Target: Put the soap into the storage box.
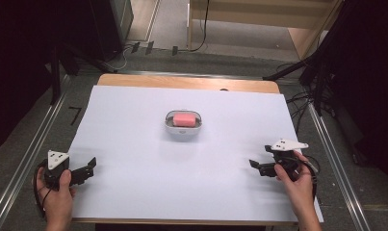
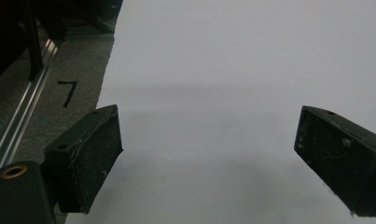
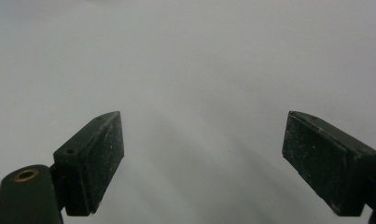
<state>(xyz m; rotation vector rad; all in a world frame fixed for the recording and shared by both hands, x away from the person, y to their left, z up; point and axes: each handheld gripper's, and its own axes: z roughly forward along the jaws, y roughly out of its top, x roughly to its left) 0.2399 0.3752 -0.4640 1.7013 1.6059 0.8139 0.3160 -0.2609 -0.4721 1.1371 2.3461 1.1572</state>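
A pink block (image 1: 183, 119) lies inside a small grey-white dish (image 1: 183, 131) at the middle of the white table sheet (image 1: 134, 144). My left gripper (image 1: 89, 167) rests low at the front left of the sheet, held by a hand, with its jaws wide apart and nothing between them (image 2: 209, 158). My right gripper (image 1: 260, 159) sits at the front right, also hand-held and open over bare white sheet (image 3: 202, 158). Both grippers are well short of the dish.
The sheet covers a wooden table (image 1: 182, 82). Metal rails (image 1: 28, 159) run along both sides on a grey floor, with a "7" mark (image 2: 67, 91) at the left. Cables (image 1: 302, 101) and dark stands lie beyond the right edge.
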